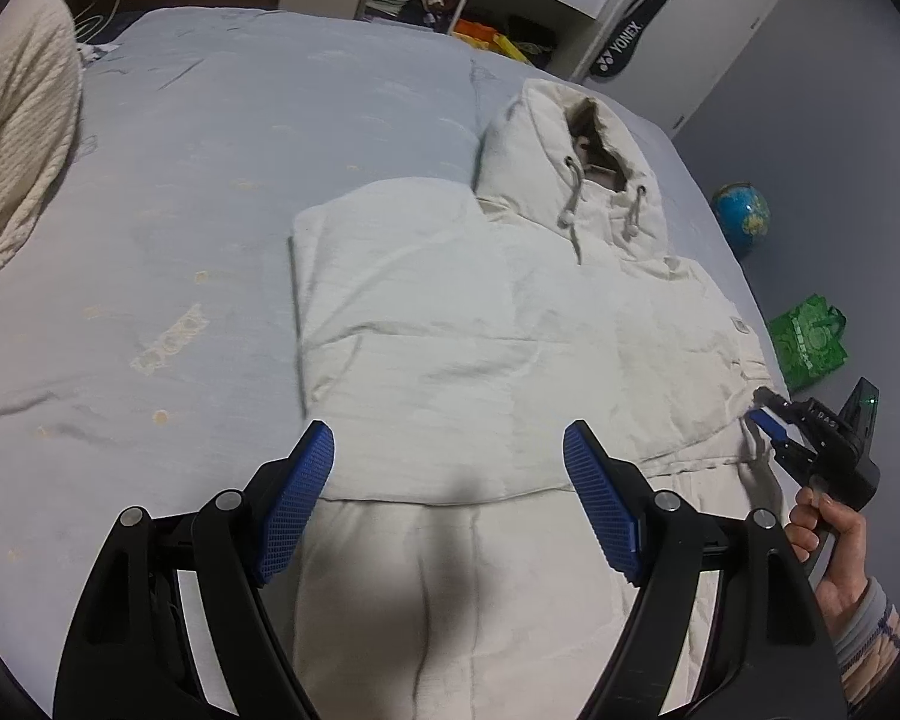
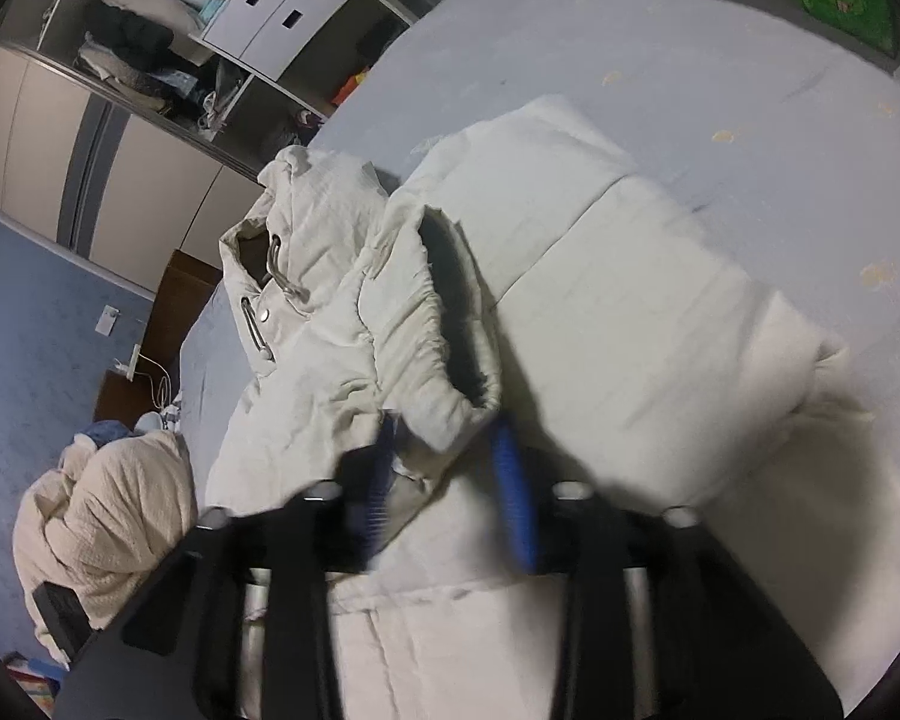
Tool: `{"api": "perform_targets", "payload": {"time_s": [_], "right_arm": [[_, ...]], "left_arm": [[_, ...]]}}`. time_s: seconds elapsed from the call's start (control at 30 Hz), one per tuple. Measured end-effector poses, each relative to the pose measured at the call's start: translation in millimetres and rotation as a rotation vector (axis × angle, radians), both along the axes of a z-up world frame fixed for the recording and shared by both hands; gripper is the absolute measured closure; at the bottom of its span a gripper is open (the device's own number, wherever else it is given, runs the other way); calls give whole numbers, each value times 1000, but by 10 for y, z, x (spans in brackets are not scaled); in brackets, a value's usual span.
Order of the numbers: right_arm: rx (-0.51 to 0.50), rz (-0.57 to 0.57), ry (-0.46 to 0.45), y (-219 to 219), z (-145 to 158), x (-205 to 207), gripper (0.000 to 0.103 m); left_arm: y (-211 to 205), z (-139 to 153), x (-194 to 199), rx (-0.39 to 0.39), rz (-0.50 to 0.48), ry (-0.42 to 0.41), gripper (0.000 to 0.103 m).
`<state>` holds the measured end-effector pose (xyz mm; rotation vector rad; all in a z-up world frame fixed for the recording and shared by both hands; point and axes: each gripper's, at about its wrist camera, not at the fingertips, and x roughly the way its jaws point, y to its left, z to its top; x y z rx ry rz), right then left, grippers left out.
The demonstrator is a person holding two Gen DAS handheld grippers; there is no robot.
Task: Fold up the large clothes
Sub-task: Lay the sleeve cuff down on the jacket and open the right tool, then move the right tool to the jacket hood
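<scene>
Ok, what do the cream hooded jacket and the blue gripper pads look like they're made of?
The cream hooded jacket looks like matte woven fabric over padding, judging by its puffy creases. The blue gripper pads look like moulded rubber or plastic, going by their fine grid texture; which one is unclear.

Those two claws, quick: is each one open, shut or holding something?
Left gripper: open, holding nothing.
Right gripper: closing around the coat's sleeve cuff; a firm hold cannot be told.

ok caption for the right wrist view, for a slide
Right gripper lifting the sleeve cuff of a cream hooded jacket on the bed.
</scene>
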<state>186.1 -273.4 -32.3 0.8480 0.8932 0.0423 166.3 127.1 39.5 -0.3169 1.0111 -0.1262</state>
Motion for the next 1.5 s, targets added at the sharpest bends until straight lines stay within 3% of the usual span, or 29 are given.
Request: {"api": "perform_targets", "payload": {"time_s": [0.03, 0.17, 0.37, 0.47, 0.73, 1.07, 1.5], "right_arm": [[-4, 1, -9, -18, 21, -29, 50], [-95, 11, -40, -104, 206, -152, 50], [-171, 78, -122, -96, 584, -83, 50], [-197, 130, -154, 2, 746, 83, 41], [-214, 219, -176, 149, 893, 748, 38], [-228, 298, -124, 146, 680, 1782, 30], [-7, 377, 25, 119, -75, 3210, 27]], "left_arm": [[-29, 12, 10, -2, -2, -5, 20], [-121, 68, 37, -28, -1, -26, 12], [-275, 110, 106, -40, -11, -35, 11], [-355, 110, 138, -40, -29, -34, 10], [-428, -12, 327, -23, -25, -4, 10], [-586, -178, 701, -14, -25, 12, 7], [-535, -397, 840, -73, -6, 50, 7]]}}
